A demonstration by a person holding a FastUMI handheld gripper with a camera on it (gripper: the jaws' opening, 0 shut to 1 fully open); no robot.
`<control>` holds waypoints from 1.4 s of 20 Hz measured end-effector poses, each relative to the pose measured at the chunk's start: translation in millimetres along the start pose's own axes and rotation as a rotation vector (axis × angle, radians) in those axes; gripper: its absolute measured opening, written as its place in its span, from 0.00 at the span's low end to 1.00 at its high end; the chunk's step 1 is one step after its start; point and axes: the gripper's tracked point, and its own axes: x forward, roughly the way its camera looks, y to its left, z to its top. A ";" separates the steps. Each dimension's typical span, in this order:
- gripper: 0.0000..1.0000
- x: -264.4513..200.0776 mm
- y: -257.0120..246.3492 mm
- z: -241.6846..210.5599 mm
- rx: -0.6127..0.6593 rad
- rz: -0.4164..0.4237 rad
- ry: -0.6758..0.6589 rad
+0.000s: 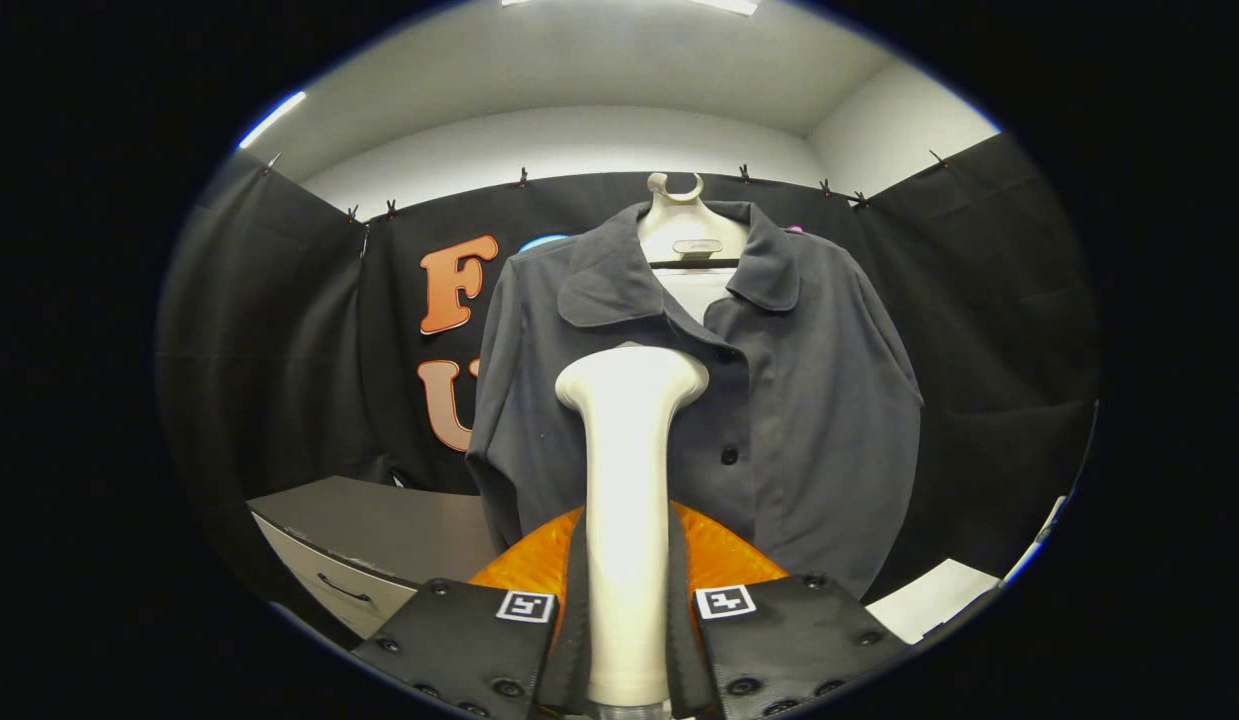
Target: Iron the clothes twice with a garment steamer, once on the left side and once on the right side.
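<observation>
Gripper view: the gripper (627, 640) is clamped on the steamer (629, 480) — both fingers press against the sides of its pale handle, which stands upright between them and rises to a wider, rounded head. The head sits in front of the shirt's (699, 400) chest, just beside the button line; whether it touches the cloth cannot be told. Behind the handle, low between the fingers, an orange ribbed part (724, 555) of the steamer spreads out to both sides.

The shirt is dark grey, with a wide collar and dark buttons down the front. It hangs on a pale hanger (679, 230) against the black cloth wall, just beyond the fingers, facing them with its sleeves drooping at each side.

To the left of the shirt and lower down stands a grey cabinet (369, 540) with a drawer handle on its front. At the lower right — beyond the right finger — lies a white flat surface (924, 600).
</observation>
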 end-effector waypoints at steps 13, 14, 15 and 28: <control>0.37 -18.5 -5.3 -60.8 -0.002 -0.023 0.045; 0.38 -20.5 -5.8 -67.5 0.000 -0.022 0.053; 0.38 -21.5 -6.1 -73.3 0.001 -0.022 0.059; 0.38 -47.0 -7.7 -150.0 -0.010 -0.032 0.148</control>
